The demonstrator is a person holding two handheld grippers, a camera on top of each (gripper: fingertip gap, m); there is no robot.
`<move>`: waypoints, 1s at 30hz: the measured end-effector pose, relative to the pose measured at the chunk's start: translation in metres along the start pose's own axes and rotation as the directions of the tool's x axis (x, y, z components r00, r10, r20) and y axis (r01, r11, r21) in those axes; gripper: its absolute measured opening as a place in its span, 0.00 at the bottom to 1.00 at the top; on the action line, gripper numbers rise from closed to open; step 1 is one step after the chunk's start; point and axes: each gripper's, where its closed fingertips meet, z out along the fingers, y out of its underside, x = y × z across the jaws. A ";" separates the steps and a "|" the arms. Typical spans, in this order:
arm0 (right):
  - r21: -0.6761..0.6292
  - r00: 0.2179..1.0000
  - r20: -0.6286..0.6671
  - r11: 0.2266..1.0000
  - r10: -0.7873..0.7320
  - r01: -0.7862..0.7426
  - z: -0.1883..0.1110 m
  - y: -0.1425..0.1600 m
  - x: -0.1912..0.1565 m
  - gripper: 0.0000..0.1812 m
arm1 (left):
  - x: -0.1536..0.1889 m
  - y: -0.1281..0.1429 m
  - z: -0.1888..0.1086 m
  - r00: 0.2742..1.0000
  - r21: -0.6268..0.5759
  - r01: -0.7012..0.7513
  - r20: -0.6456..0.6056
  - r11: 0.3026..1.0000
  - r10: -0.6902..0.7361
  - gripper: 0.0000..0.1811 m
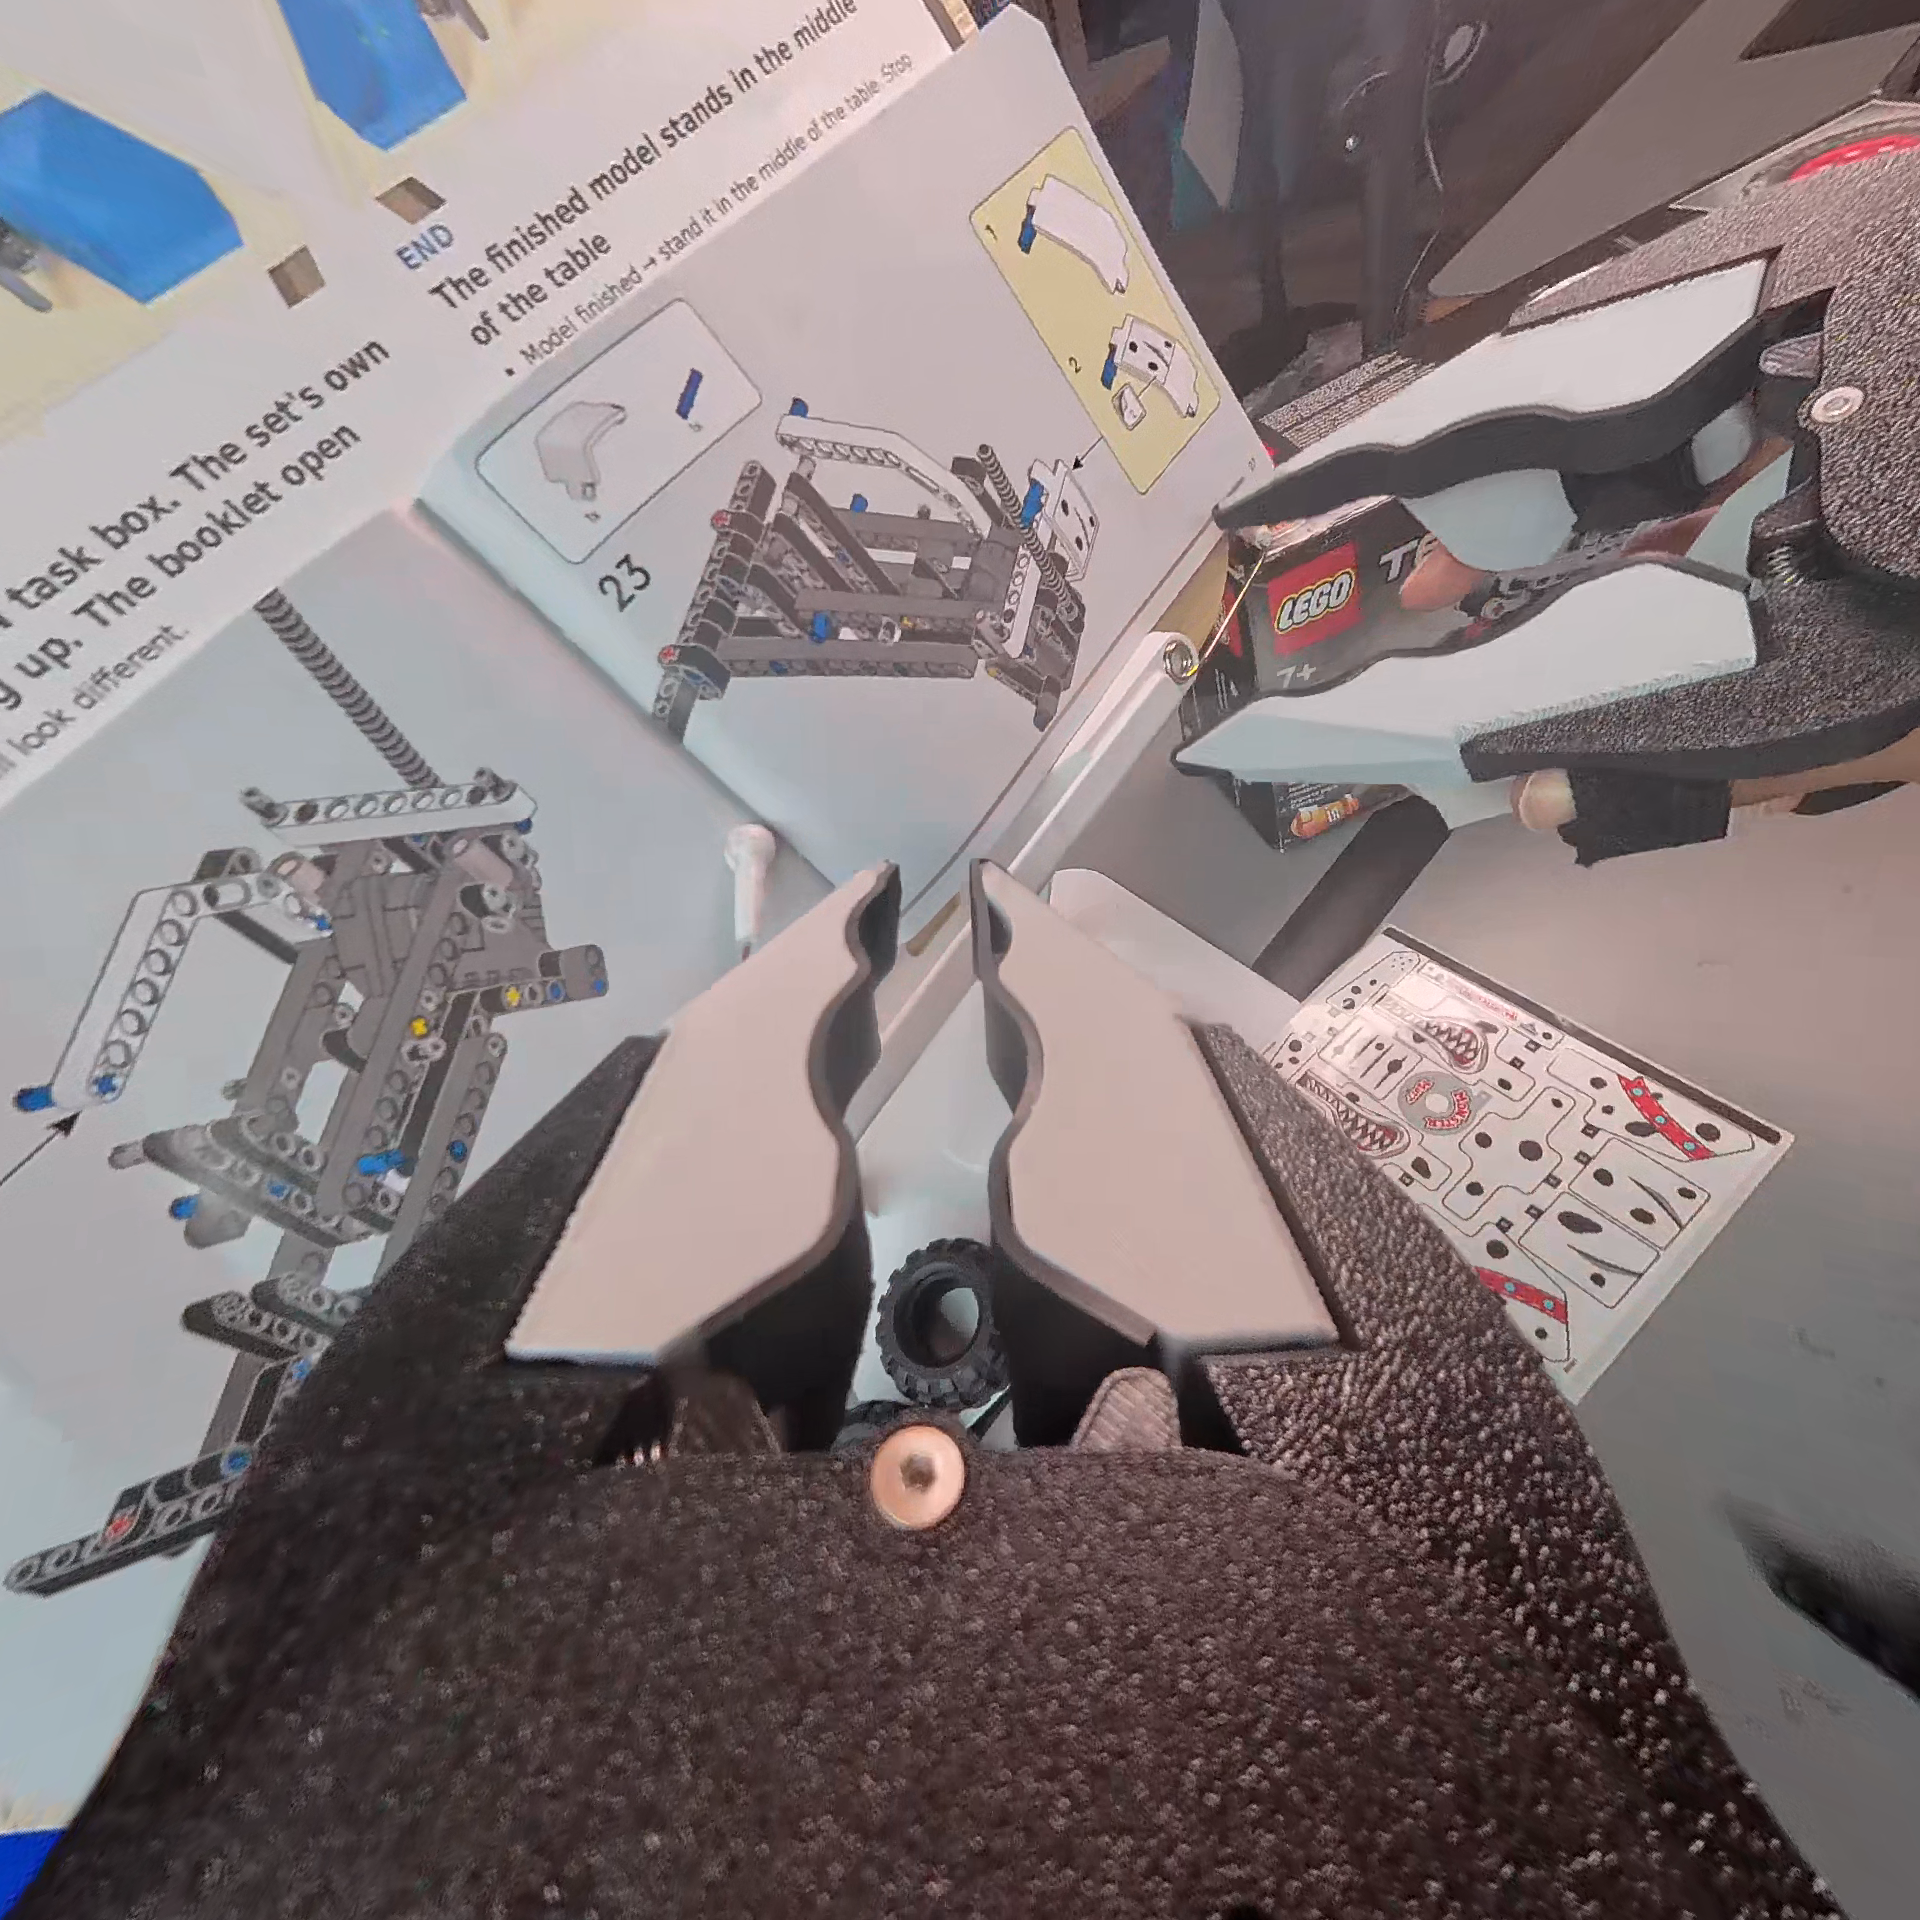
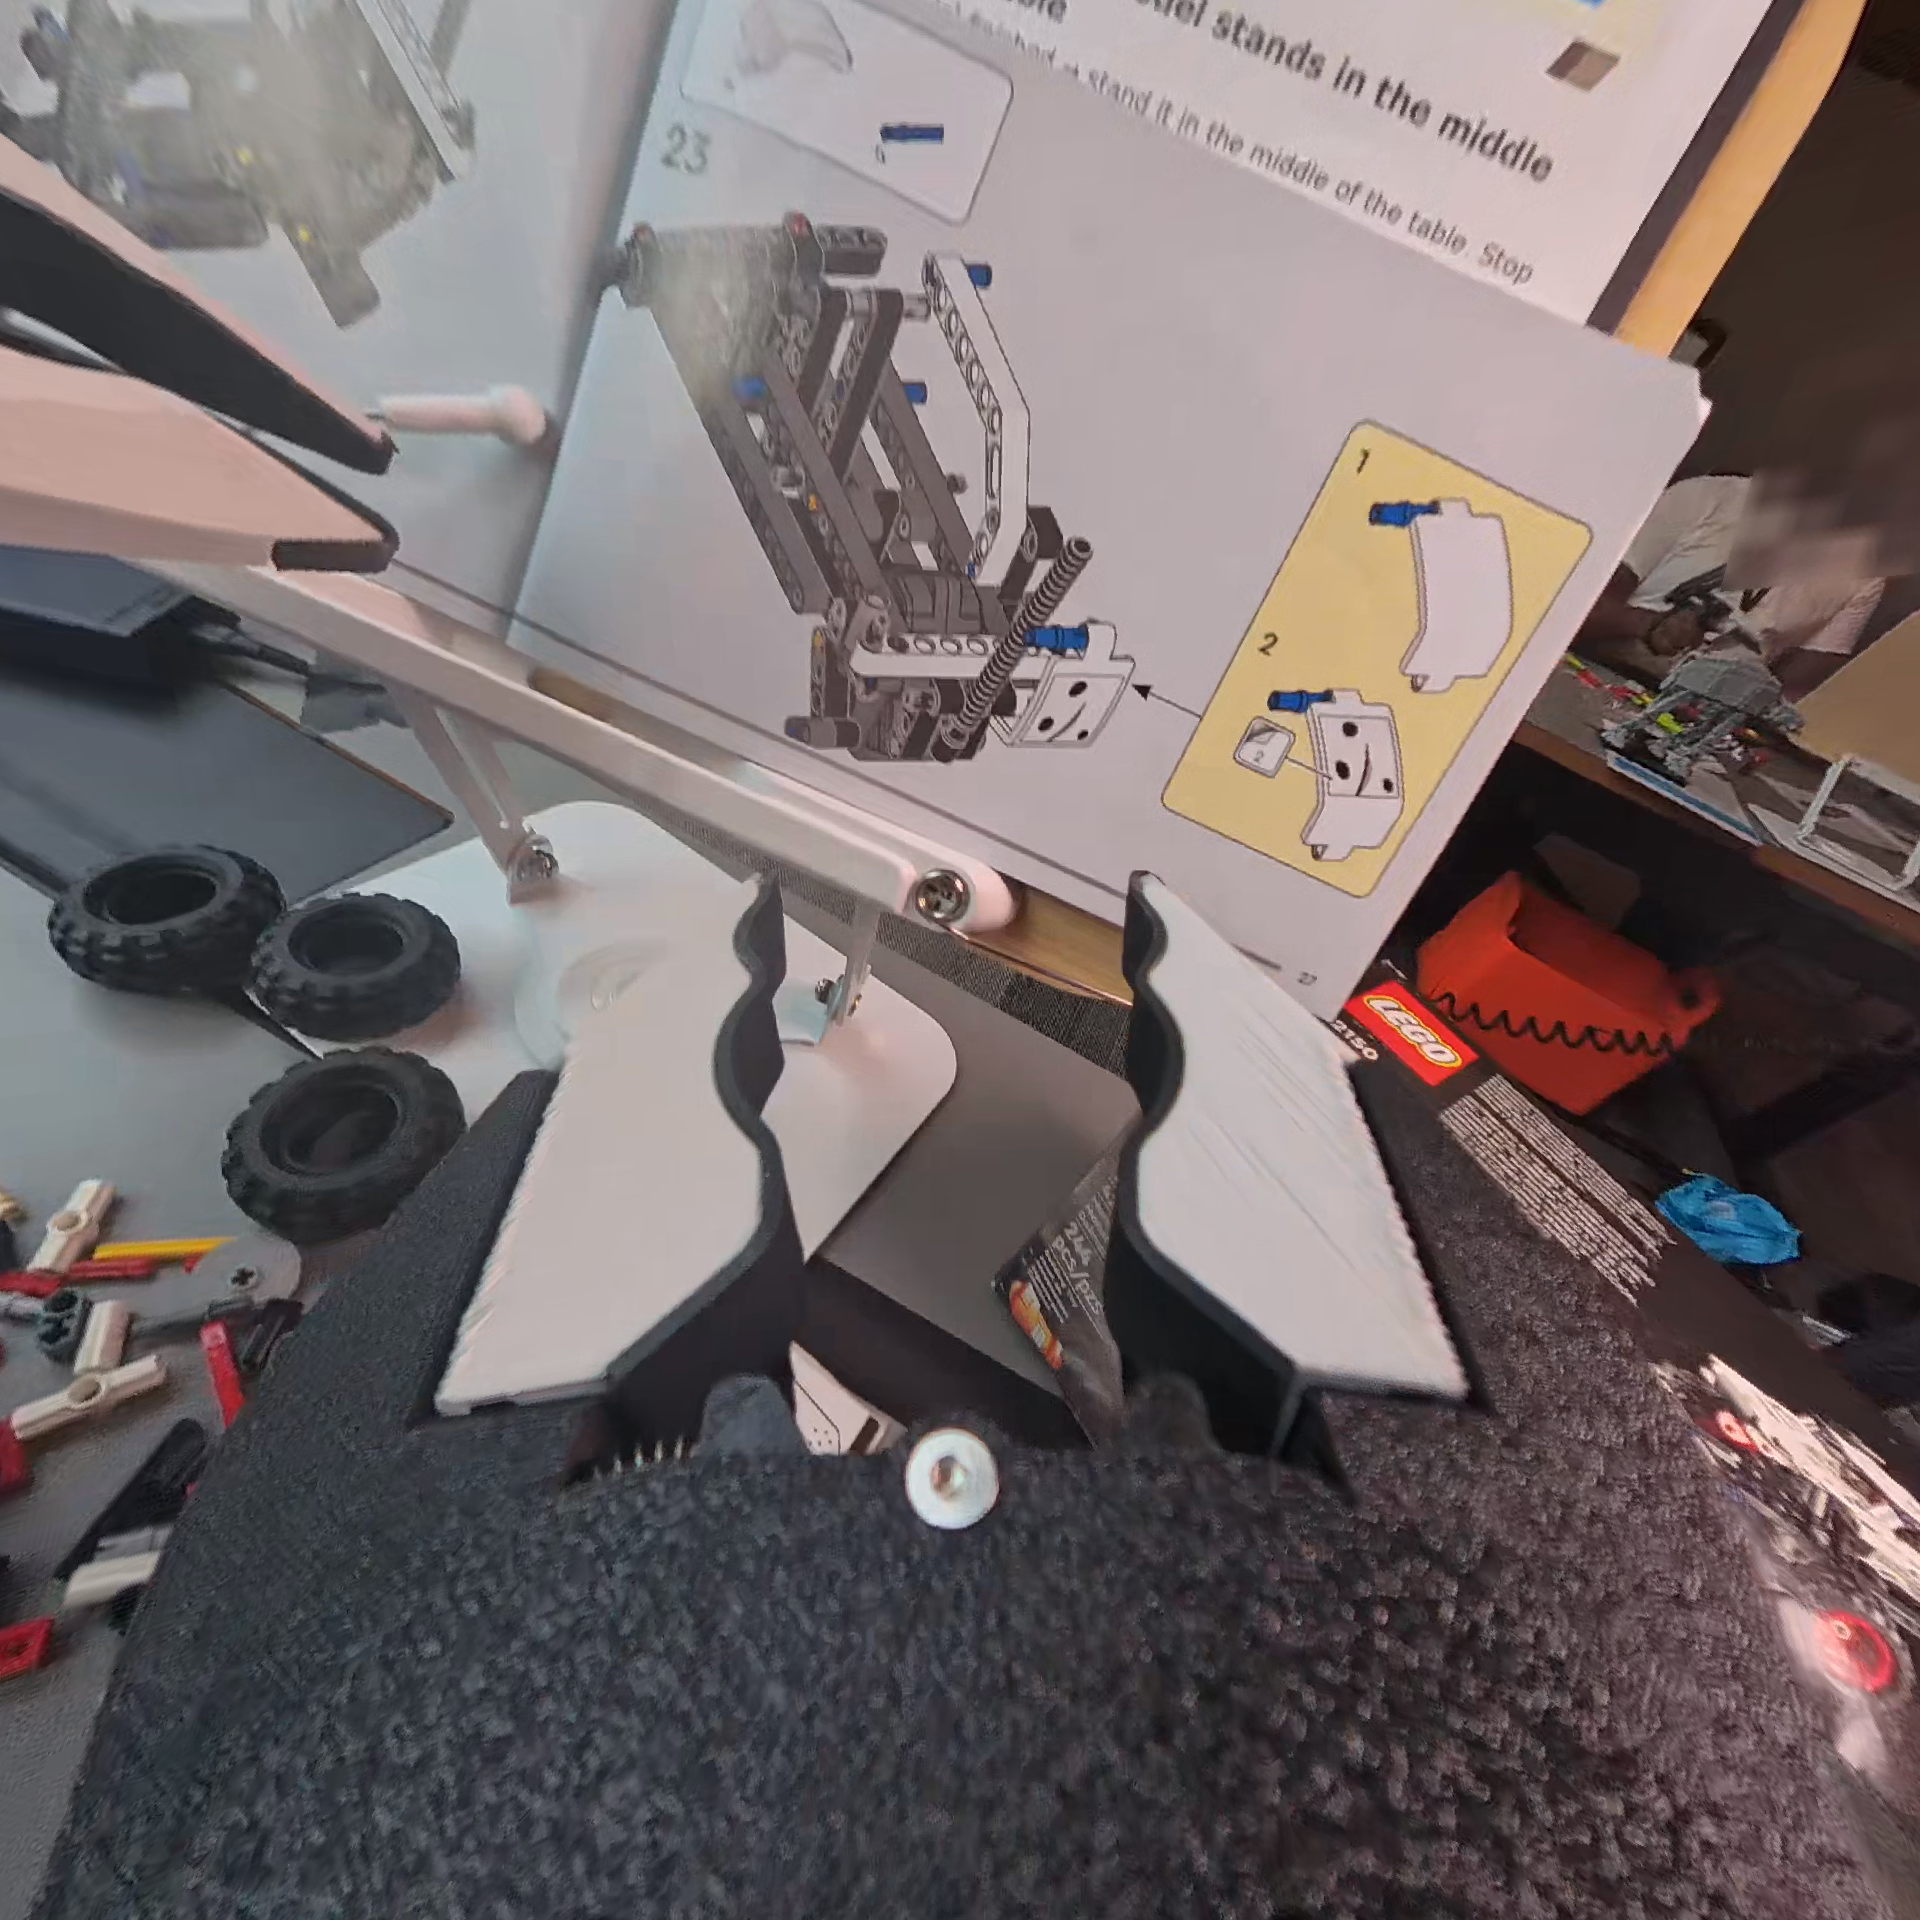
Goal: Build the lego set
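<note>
An open instruction booklet (image 1: pixel 831 540) leans on a white stand (image 2: pixel 727 769), showing a grey frame model. My left gripper (image 1: pixel 935 878) hovers just in front of the booklet's lower edge, jaws a narrow gap apart with nothing between them. It also shows at the upper left of the right wrist view (image 2: pixel 387 499). My right gripper (image 2: pixel 951 888) is wide open and empty, below the booklet's right page (image 2: pixel 1195 499) and over a corner of the black Lego box (image 2: pixel 1507 1143). In the left wrist view it (image 1: pixel 1205 634) frames that box (image 1: pixel 1314 613). Three black tyres (image 2: pixel 343 1138) lie on the left.
A sticker sheet (image 1: pixel 1507 1143) lies flat on the grey table, right of the stand. One tyre (image 1: pixel 940 1320) sits under my left gripper. Loose small pieces (image 2: pixel 94 1309) are scattered at the left edge. A printed poster (image 1: pixel 260 447) stands behind the booklet. An orange box (image 2: pixel 1538 987) sits beyond the table.
</note>
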 end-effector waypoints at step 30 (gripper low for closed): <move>-0.281 -0.106 -0.133 -0.065 -0.985 0.957 0.003 -0.022 0.015 0.02 | -0.012 0.008 0.055 0.983 -0.203 -0.048 0.165 0.978 0.083 0.00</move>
